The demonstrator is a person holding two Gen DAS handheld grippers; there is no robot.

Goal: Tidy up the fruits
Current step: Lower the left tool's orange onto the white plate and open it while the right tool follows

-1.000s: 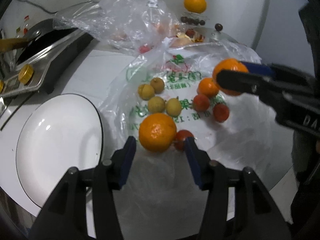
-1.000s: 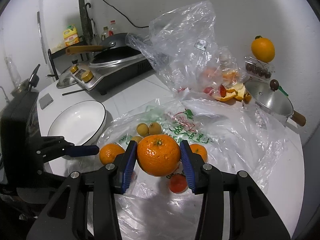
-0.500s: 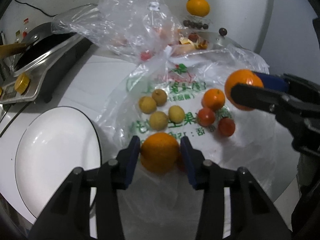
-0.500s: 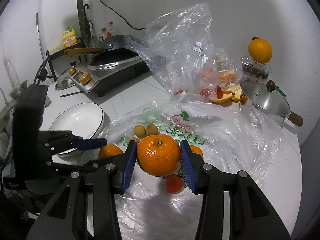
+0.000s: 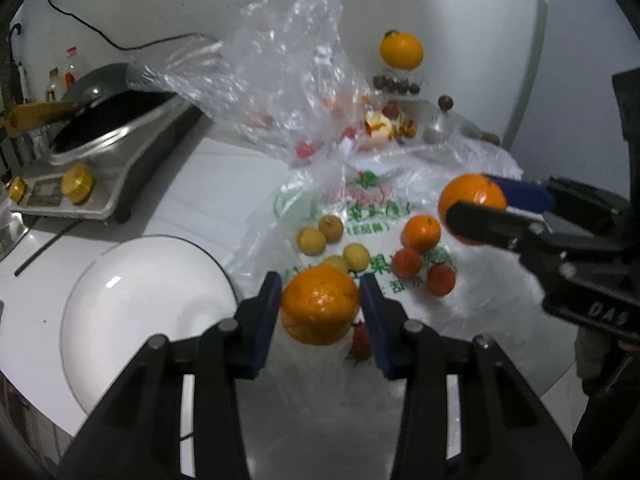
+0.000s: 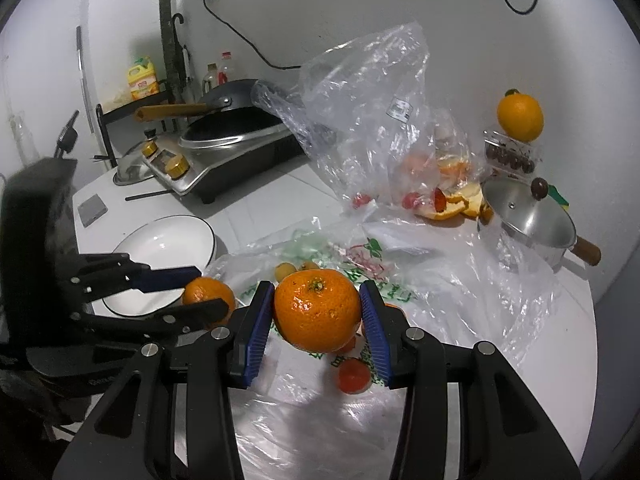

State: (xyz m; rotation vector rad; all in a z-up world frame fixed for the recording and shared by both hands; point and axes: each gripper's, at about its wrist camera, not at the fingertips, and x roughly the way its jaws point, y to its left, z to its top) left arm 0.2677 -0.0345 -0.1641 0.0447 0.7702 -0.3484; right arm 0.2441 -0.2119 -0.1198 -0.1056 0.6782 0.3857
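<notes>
My left gripper [image 5: 319, 307] is shut on a large orange [image 5: 319, 304] and holds it above the printed plastic bag [image 5: 360, 200], right of the white plate [image 5: 140, 304]. My right gripper [image 6: 317, 312] is shut on a second large orange [image 6: 317, 310], also seen in the left wrist view [image 5: 472, 200], raised over the bag. On the bag lie a small orange [image 5: 421, 233], several yellow fruits [image 5: 311, 241] and small red fruits [image 5: 441, 279]. The left gripper also shows in the right wrist view [image 6: 200, 300] with its orange [image 6: 208, 294].
An induction cooker with a wok [image 5: 104, 128] stands at the back left. A crumpled clear bag [image 5: 288, 80] holds peels and fruit. A steel pot with lid [image 6: 528, 220] sits at the right. An orange [image 6: 519, 117] rests on a box of dark fruits.
My left gripper closed on the large orange and lifted it off the bag. The right gripper stayed raised with its orange.
</notes>
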